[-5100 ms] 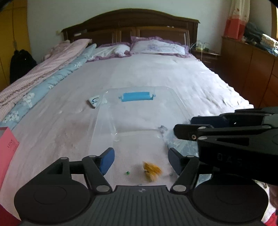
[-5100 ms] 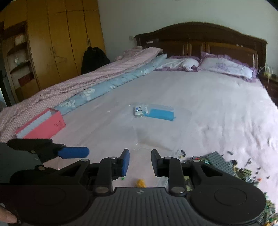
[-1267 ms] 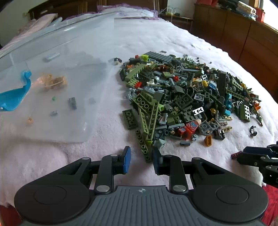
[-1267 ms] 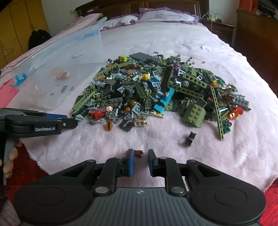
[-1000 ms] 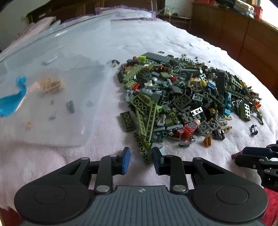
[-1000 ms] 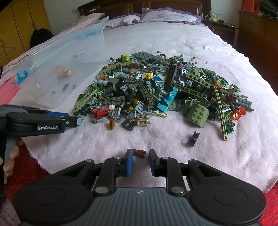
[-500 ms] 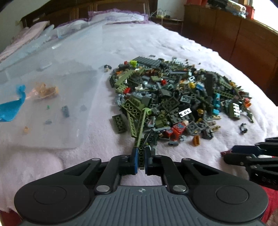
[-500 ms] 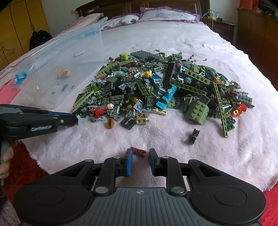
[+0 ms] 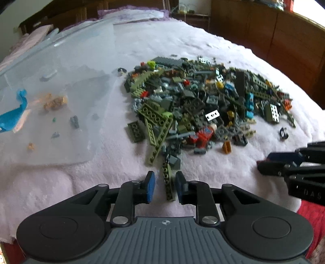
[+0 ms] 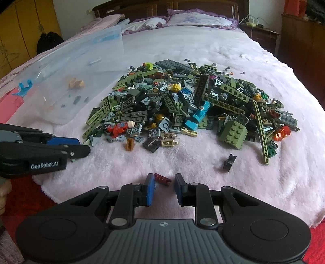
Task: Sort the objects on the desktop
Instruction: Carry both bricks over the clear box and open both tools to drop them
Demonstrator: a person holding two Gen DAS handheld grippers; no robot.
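A big pile of toy bricks [image 9: 203, 105] lies on the pink blanket; it also shows in the right wrist view [image 10: 193, 105]. My left gripper [image 9: 164, 185] is open, with a long olive beam [image 9: 168, 182] lying between its fingers on the blanket. My right gripper [image 10: 163, 186] is open, and a small dark red piece [image 10: 162, 179] lies between its fingertips. A clear plastic bin [image 9: 61, 97] with a few small pieces and a blue whale toy [image 9: 14, 115] lies left of the pile.
A loose black piece [image 10: 229, 161] lies right of my right gripper. A pink box [image 10: 10, 105] sits at the far left. Pillows and a wooden headboard [image 10: 172, 8] are at the back. The blanket's front edge [image 10: 50, 195] runs just below the grippers.
My left gripper was shut on the olive beam half a second ago and has opened; the beam lies between its fingers. The right gripper has stayed around the dark red piece.
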